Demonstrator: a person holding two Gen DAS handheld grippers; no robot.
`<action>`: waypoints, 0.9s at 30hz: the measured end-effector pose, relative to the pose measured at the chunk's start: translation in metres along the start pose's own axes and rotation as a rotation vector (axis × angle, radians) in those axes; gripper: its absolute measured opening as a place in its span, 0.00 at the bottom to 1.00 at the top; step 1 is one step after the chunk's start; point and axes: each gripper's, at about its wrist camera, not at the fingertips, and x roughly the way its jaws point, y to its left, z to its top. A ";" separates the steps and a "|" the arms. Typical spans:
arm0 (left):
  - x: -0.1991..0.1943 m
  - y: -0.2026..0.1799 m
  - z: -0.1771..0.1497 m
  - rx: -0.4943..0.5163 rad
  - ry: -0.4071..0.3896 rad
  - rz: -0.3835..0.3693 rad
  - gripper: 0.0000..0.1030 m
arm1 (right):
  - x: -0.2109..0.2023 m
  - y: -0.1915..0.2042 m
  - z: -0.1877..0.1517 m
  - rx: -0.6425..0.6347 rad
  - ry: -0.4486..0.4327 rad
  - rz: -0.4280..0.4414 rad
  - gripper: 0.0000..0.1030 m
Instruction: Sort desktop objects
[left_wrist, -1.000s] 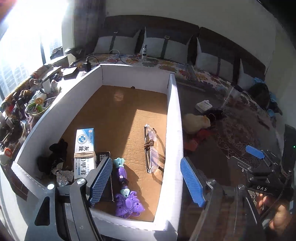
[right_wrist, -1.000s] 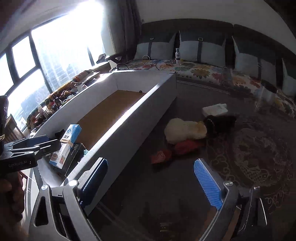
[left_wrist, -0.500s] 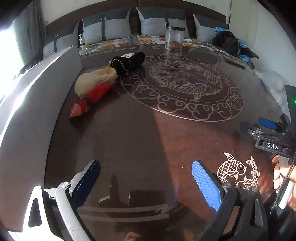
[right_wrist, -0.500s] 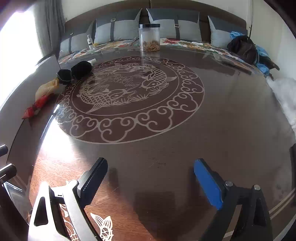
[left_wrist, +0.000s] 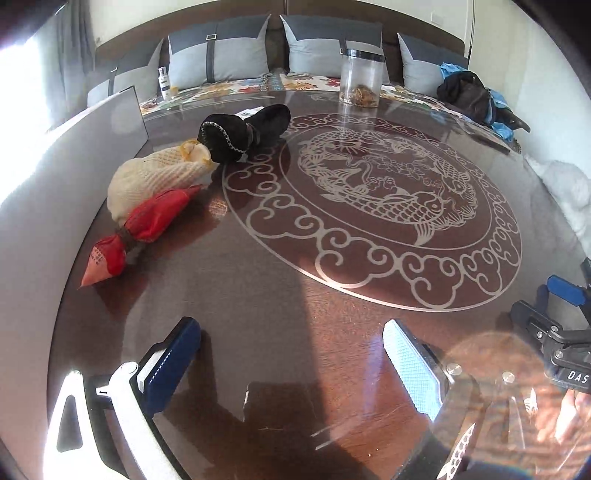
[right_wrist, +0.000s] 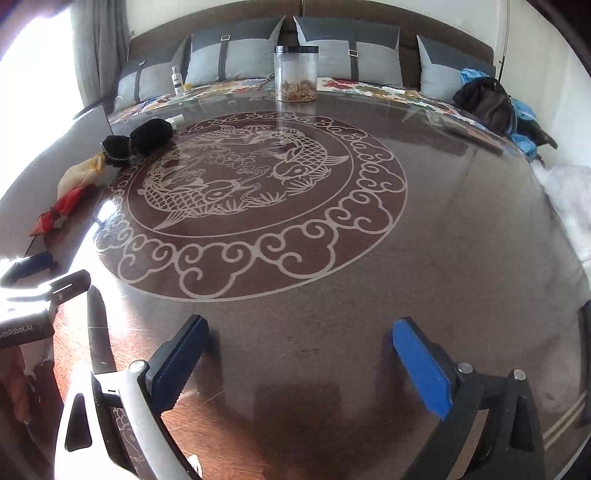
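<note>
- Red pouch (left_wrist: 147, 221), cream knit bundle (left_wrist: 155, 181) and black pouch (left_wrist: 243, 133) lie in a row beside the white box wall (left_wrist: 55, 177)
- Left gripper (left_wrist: 291, 362) and right gripper (right_wrist: 299, 365): jaws just opened wide, nothing between them
- Glossy brown table (left_wrist: 295, 295) with fish medallion (left_wrist: 369, 192); clear jar (left_wrist: 362, 81) beyond it, cushioned sofa (right_wrist: 236, 55) behind

"DAS" in white on right gripper (left_wrist: 569, 295) body, at 4 o'clock in left wrist view. "GenRobot.AI" on left gripper (right_wrist: 27, 266) body, at 9 o'clock in right wrist view. Red pouch (left_wrist: 136, 229) print unreadable.
</note>
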 end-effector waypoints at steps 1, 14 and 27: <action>0.000 0.001 0.000 -0.006 -0.001 -0.013 0.99 | 0.000 0.000 0.000 0.000 0.000 -0.001 0.97; 0.003 -0.003 0.002 0.013 0.009 0.000 1.00 | -0.001 0.000 0.000 0.002 0.000 -0.008 0.97; 0.003 -0.003 0.002 0.013 0.009 0.000 1.00 | -0.002 0.001 0.000 -0.005 -0.004 -0.015 0.97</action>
